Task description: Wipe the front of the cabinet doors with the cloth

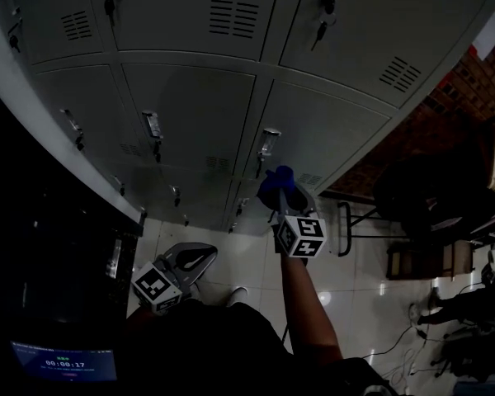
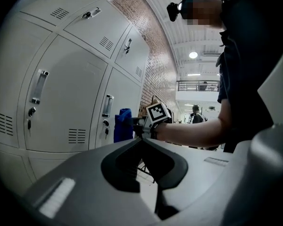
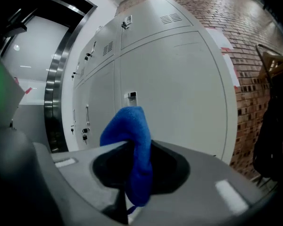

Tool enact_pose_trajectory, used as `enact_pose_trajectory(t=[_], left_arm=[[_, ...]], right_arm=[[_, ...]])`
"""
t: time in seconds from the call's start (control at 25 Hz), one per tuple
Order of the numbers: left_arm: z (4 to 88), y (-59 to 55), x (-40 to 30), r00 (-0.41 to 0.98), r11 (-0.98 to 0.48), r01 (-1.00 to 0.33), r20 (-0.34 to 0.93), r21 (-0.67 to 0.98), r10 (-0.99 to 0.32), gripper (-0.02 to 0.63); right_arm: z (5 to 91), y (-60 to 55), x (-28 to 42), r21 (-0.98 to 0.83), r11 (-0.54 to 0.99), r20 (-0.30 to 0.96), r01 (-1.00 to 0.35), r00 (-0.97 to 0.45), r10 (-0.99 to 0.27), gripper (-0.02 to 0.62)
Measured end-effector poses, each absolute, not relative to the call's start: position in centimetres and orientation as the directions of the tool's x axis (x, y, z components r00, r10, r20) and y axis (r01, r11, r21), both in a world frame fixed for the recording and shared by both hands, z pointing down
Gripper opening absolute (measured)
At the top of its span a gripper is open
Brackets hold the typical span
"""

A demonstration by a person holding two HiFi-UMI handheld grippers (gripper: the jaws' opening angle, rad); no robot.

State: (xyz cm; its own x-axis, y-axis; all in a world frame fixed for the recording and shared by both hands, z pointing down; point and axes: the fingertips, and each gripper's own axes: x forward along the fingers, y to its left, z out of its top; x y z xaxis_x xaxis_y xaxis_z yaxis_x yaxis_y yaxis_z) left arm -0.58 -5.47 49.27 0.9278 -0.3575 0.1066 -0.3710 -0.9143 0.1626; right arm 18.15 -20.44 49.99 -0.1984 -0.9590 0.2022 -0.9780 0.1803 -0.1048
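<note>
Right gripper (image 3: 137,147) is clenched on a blue cloth (image 3: 132,126); its two grey jaws pinch the fabric, which bulges up above them in a rounded fold and hangs down below in a narrow tail. In the head view the cloth is held out at the end of a bare forearm (image 1: 301,304), in front of a grey locker door (image 1: 322,134) in the right column, just below that door's vertical handle (image 1: 266,143); whether the cloth touches the metal cannot be told. From the left gripper view the cloth appears upright just beside the same bank of lockers, to the right of a handle (image 2: 108,105) with a key (image 2: 106,132) hanging under it.

Left gripper (image 2: 142,139) is clenched and empty; its jaws meet at their tips with nothing between them; it is held low and back, well apart from the lockers, near the person's body.

Lockers stand in rows and columns; each door has a slatted vent (image 1: 234,16) and a lock. To the right of them runs a red brick wall (image 1: 470,81); a dark chair (image 1: 429,192) stands beside it on a glossy tiled floor (image 1: 359,275). At the lower left of the head view a small screen (image 1: 62,361) glows blue.
</note>
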Motion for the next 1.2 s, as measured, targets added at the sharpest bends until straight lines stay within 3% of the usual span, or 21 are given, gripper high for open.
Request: enact_pose_trajectory(t=[0.48, 1.2], left_arm=[[49.7, -5.6, -4.0, 0.916, -0.9, -0.4, 0.1, 0.171, -0.388, 0.0], [49.2, -6.9, -4.4, 0.915, -0.895, -0.403, 0.112, 0.188, -0.388, 0.0]], right_arm=[[52.9, -23.1, 11.3, -0.111, 0.257, 0.26, -0.96, -0.278, -0.925, 0.067], [57.6, -26.8, 12.8, -0.156, 0.184, 0.337, -0.97, -0.228, -0.914, 0.067]])
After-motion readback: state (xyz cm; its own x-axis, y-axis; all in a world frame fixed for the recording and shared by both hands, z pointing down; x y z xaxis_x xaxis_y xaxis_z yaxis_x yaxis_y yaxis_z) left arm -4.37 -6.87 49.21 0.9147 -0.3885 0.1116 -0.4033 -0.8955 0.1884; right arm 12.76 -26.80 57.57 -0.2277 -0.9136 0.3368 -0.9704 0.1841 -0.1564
